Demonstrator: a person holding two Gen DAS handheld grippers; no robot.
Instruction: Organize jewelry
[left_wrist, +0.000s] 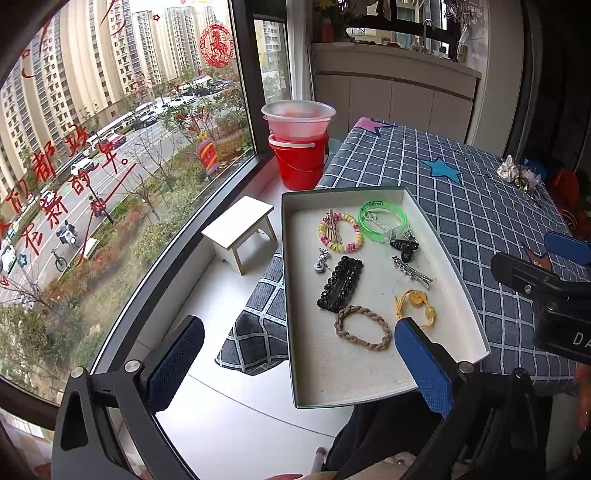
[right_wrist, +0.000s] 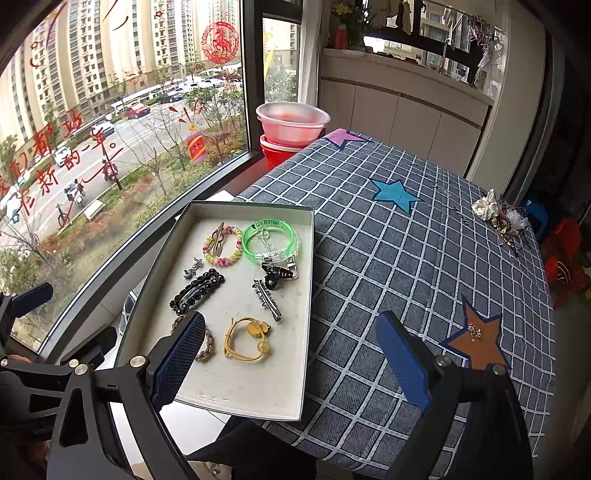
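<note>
Left gripper (left_wrist: 299, 363): blue-padded fingers spread wide, holding nothing, hanging above the near end of the tray and the white sill. Window side, left to right: small pale wooden stool (left_wrist: 240, 232) on the sill; red plastic bucket (left_wrist: 299, 162) with a translucent plastic bowl (left_wrist: 297, 120) sitting in its mouth. Shallow grey cardboard tray with a white floor (right_wrist: 291, 369), resting on the left edge of the table and jutting past it toward the window. Tray contents, left to right: small silver charm (right_wrist: 192, 268); black beaded snap hair clip (right_wrist: 197, 290); braided tan hair tie (left_wrist: 364, 328), partly behind the right gripper's left finger in the right wrist view; pink and yellow beaded bracelet (right_wrist: 223, 245) with a slim metallic clip lying across it; yellow cord bracelet with amber beads (right_wrist: 246, 339); translucent green bangle (right_wrist: 268, 240) with a clear chain piece inside it; small black claw clip (right_wrist: 275, 275) just below the bangle; silver spiked hair clip (right_wrist: 267, 300). Right gripper (right_wrist: 291, 360): blue pads parted wide, gripping nothing, poised over the tray's near right edge. Table covered by a blue-grey checked cloth (right_wrist: 406, 258) bearing purple, blue and orange star patches; a tiny glittery item (right_wrist: 474, 331) lies on the orange star (right_wrist: 480, 339). Far right edge: heap of white fabric flowers and mixed trinkets (right_wrist: 502, 216)
</note>
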